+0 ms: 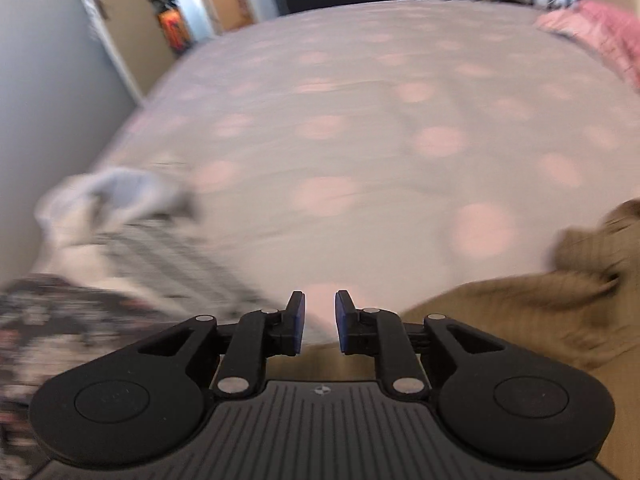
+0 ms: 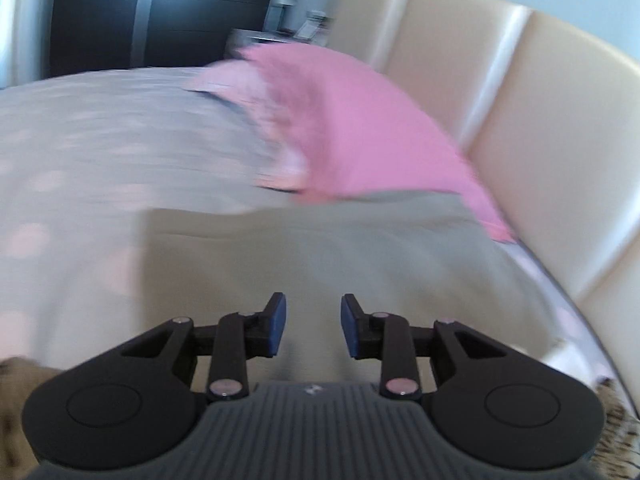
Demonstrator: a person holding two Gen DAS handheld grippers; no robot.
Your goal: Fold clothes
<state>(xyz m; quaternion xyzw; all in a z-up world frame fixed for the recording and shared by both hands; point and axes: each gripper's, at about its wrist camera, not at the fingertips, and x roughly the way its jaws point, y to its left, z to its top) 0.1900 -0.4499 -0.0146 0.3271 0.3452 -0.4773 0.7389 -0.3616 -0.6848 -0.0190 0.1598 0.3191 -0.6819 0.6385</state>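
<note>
We have both grippers, left (image 1: 320,322) and right (image 2: 313,326), parted and holding nothing. The tan garment (image 1: 520,312) lies near right on the bed (image 1: 360,120); we pinch 2 corners squarely before lifting.

Right gripper (image 2: 313,326), jaws apart and empty, above a beige garment (image 2: 360,248) on the dotted bedspread (image 2: 100,152); pink pillow (image 2: 360,140) beside headboard (image 2: 540,100).
</note>
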